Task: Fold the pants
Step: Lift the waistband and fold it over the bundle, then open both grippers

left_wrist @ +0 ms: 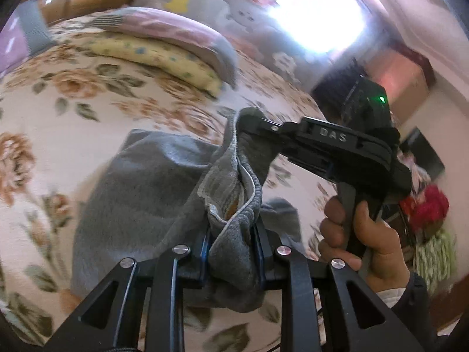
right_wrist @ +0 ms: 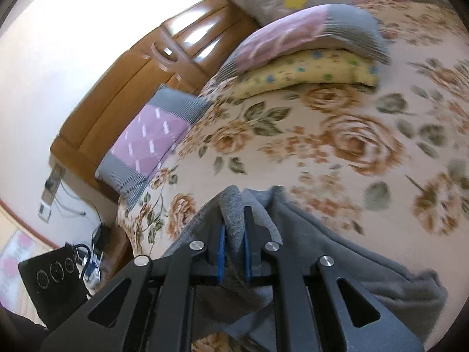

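We pinch the grey pants (left_wrist: 140, 193) in both grippers above the floral bedspread (left_wrist: 58, 96). Our left gripper (left_wrist: 234, 243) clamps the bunched edge; our right gripper (right_wrist: 234, 234) clamps another fold close beside it.

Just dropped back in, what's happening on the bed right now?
A person is folding grey fleece pants on the floral bedspread. The left tool is shut on a bunched edge of the fabric, and the right tool is also shut on a fold of it, close to the left one. The gripped edge is lifted while the rest of the pants drapes down onto the bed. The fold is not yet laid flat. Stacked pink and yellow pillows lie further back.
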Available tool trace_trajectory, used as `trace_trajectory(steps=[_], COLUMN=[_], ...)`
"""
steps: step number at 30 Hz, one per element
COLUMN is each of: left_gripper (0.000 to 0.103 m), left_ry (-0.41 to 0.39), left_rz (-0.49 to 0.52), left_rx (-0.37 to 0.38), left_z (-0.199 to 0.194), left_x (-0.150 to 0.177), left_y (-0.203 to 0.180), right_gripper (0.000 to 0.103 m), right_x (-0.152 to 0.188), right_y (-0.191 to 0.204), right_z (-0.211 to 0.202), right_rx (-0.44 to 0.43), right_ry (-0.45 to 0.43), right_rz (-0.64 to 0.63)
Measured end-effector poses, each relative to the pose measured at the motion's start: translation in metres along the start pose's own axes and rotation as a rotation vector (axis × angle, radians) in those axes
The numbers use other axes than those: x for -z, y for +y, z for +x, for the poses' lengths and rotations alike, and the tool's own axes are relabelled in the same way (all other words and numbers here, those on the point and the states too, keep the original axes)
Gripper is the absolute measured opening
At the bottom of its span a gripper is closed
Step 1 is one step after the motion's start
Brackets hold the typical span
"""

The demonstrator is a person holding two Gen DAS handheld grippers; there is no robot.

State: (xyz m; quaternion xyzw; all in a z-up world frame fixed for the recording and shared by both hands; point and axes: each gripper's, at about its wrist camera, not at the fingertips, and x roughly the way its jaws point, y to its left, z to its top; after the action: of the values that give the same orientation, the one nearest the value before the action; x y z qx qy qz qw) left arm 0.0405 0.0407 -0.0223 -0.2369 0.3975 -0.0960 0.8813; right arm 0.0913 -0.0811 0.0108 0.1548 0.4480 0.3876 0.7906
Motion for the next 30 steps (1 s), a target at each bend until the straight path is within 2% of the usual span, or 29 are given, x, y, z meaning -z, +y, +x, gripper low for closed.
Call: trace_trajectory(steps=[8, 20, 24, 26, 29, 30], left_gripper=[0.023, 0.023, 0.024, 0.025, 0.032, 0.037], left_ry=[0.099, 0.141, 0.162, 0.185, 0.224, 0.232], left_rz=[0.102, 0.174, 0.215, 0.238, 0.245, 0.245], left_rx=[0.020, 0.021, -0.003, -0.021, -0.018, -0.003], left_z=[0.050, 0.079, 0.095, 0.104, 0.111, 0.110], left_x=[0.014, 0.022, 0.025, 0.031, 0.039, 0.042], left_y=[-0.053, -0.091, -0.099, -0.102, -0.101, -0.100], right_gripper=[0.011, 0.011, 0.012, 0.013, 0.025, 0.037], right_x=[0.016, 0.028, 0.034, 0.039, 0.047, 0.050], right_y=[-0.059, -0.102, -0.121, -0.131, -0.145, -0.148], right_z=[-0.048, -0.075, -0.079, -0.075, -0.071, -0.073], right_rx=[0.048, 0.049, 0.058, 0.077, 0.123, 0.134], right_ry=[-0.044, -0.087, -0.097, -0.081, -0.047, -0.048], right_rz=[0.077, 0.128, 0.173, 0.196, 0.228, 0.239])
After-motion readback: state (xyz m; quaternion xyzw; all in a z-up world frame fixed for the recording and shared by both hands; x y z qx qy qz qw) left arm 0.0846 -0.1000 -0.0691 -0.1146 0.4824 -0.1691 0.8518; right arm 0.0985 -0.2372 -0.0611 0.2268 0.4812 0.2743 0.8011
